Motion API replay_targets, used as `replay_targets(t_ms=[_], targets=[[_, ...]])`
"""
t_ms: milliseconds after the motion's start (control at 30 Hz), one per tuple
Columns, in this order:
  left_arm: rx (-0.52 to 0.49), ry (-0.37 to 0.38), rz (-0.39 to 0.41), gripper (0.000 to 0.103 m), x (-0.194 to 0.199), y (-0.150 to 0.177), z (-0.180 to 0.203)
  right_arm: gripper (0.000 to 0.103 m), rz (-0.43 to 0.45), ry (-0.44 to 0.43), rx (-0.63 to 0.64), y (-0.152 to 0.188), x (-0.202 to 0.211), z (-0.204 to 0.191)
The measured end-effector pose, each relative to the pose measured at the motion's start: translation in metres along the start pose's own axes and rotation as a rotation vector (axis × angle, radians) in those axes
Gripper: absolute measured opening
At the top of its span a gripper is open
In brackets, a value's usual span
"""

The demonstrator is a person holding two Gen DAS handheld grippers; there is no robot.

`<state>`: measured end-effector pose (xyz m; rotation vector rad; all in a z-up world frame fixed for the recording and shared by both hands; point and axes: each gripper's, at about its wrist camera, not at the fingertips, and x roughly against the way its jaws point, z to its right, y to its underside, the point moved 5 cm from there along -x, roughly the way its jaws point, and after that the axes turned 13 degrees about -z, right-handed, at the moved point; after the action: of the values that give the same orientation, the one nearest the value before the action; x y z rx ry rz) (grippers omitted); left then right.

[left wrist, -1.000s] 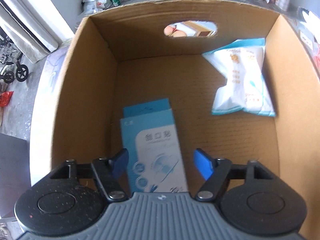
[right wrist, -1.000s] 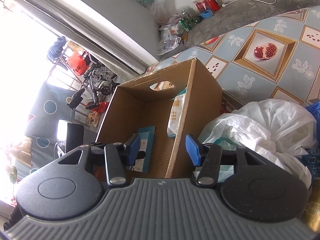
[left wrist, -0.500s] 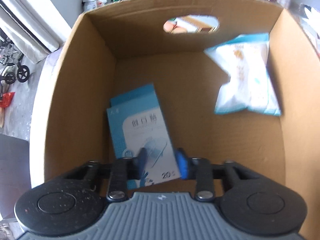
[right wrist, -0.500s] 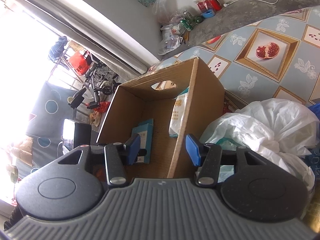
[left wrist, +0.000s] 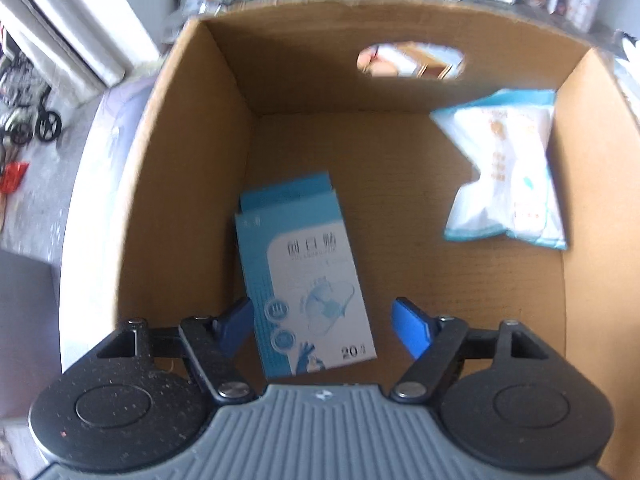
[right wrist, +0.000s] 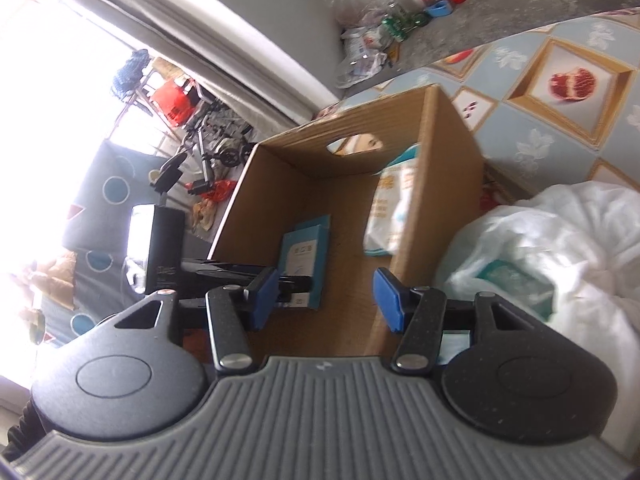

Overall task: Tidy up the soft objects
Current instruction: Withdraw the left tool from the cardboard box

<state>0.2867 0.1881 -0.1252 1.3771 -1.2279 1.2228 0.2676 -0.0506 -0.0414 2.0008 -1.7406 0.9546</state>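
Note:
An open cardboard box (left wrist: pixel 180 184) fills the left wrist view. On its floor lies a flat blue-and-white carton (left wrist: pixel 304 276), and a white and light-blue soft pouch (left wrist: pixel 508 176) leans on the right wall. My left gripper (left wrist: pixel 324 328) points down into the box; its jaws are opening, with the carton's near end below and between the blue pads, untouched. In the right wrist view my right gripper (right wrist: pixel 326 296) hovers at the box's near rim, jaws opening slightly and holding nothing. The carton (right wrist: pixel 304 256) and pouch (right wrist: pixel 390 208) show inside the box (right wrist: pixel 448 168).
A crumpled white plastic bag (right wrist: pixel 560 232) with a teal pack inside lies right of the box on a patterned blue cloth (right wrist: pixel 540 128). Floor clutter, bottles and a folded cart sit beyond the box by the wall.
The left jaws closed on the blue carton half a second ago and have spread apart again; the carton now lies slightly turned on the box floor. The right gripper has edged closer to the box.

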Motion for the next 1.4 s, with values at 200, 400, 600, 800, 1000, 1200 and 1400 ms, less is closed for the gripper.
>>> replay_targets(t_ms=[200, 400, 600, 800, 1000, 1200, 1400], targets=[[0.030, 0.007, -0.026, 0.085, -0.013, -0.003, 0.006, 0.053, -0.017, -0.005, 0.056, 0.011, -0.009, -0.019], [-0.041, -0.039, 0.060, 0.061, -0.007, -0.008, 0.025, 0.054, -0.015, 0.026, 0.067, 0.031, -0.005, -0.013], [-0.090, -0.044, 0.099, 0.052, -0.004, -0.017, 0.037, 0.054, 0.020, 0.047, 0.108, 0.049, 0.004, -0.016], [-0.031, 0.009, 0.114, 0.066, 0.019, -0.006, 0.017, 0.055, 0.043, 0.157, 0.255, 0.055, 0.008, -0.040], [0.060, 0.065, 0.286, 0.077, 0.083, 0.035, -0.025, 0.055, 0.046, 0.164, 0.341, 0.039, 0.004, -0.080], [0.181, 0.056, 0.482, 0.089, 0.140, 0.089, -0.076, 0.055, -0.091, 0.133, 0.297, 0.005, -0.046, -0.118], [0.362, 0.047, 0.507, 0.089, 0.136, 0.127, -0.136, 0.068, -0.211, 0.252, 0.275, -0.023, -0.130, -0.146]])
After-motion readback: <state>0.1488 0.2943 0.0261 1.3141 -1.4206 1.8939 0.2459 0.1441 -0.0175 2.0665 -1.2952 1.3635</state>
